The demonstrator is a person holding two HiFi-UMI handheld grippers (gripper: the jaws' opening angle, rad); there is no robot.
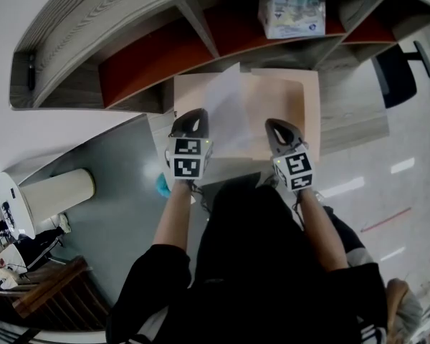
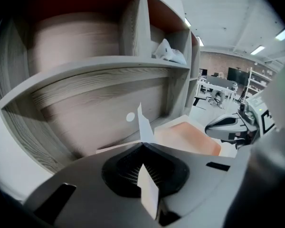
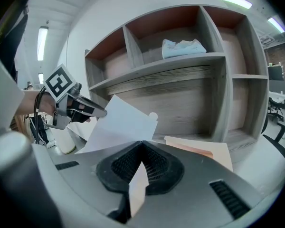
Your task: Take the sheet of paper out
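A grey wood-grain shelf unit [image 1: 93, 27] with reddish back panels stood on a pale desk [image 1: 358, 117]. A crumpled tissue pack [image 1: 292, 9] lay in one upper compartment, and a small white round dot [image 3: 153, 116] showed on the back panel of a lower one. A cream cylinder [image 1: 54, 196] stood on the shiny grey floor [image 1: 122, 213] to the left, near dark wooden furniture [image 1: 50, 285]. A black office chair [image 1: 398, 74] stood at the right. Strip lights [image 2: 257, 50] ran along the ceiling above distant desks [image 2: 218, 87].
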